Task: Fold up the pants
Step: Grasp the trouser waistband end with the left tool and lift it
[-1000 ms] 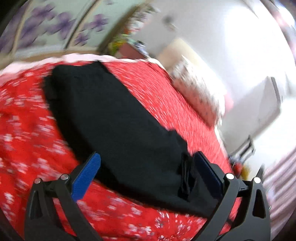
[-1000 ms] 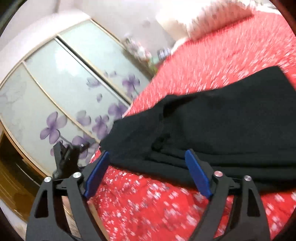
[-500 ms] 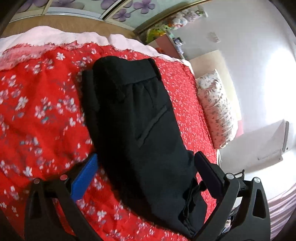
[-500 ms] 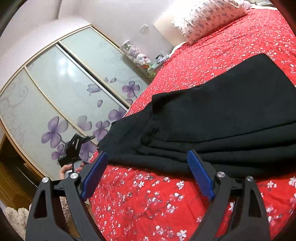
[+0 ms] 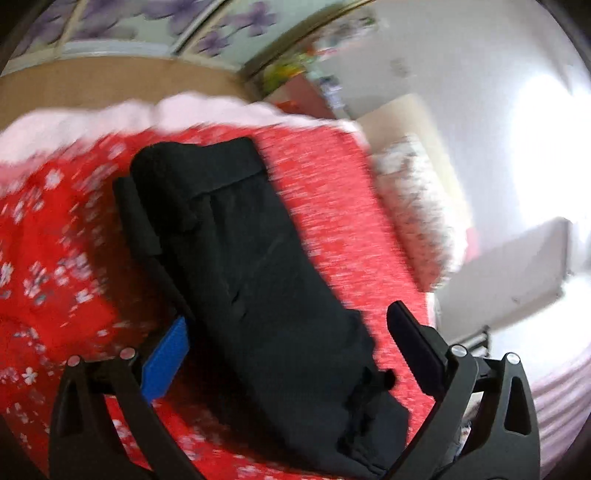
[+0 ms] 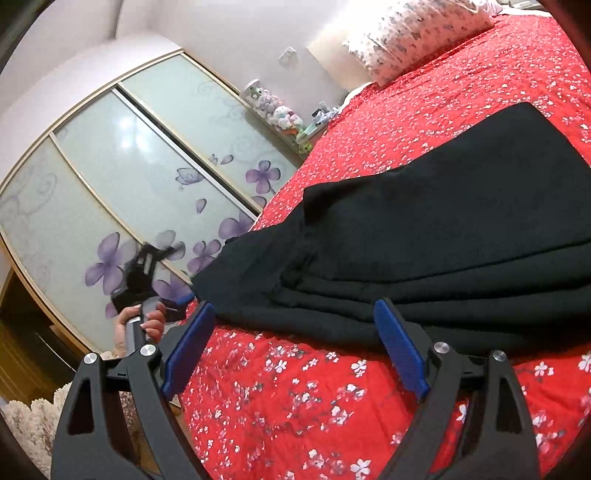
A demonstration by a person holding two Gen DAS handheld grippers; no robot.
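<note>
- Pants (image 6: 443,236): black, lay on the red floral bedspread (image 6: 295,406) of the bed, already gathered into a long narrow stack, several layers showing along the near edge in the right wrist view.
- Waistband end (image 5: 199,173): sat toward the far edge of the bed in the left wrist view; the opposite end (image 5: 369,417) lay bunched and uneven, close to that gripper.
- Left hand-held gripper (image 5: 291,354): spread wide, nothing between its fingers, hovering over the near end of the stack; view blurred.
- Right hand-held gripper (image 6: 295,347): spread wide, holding nothing, poised at the long layered edge, apart from the fabric.
- Progress, as judged: lengthwise fold looked done; a crosswise fold to shorten the stack, plus tidying of the bunched end, appeared left.
- Pillow (image 6: 413,33): at the head of the bed, well apart from the garment.
</note>
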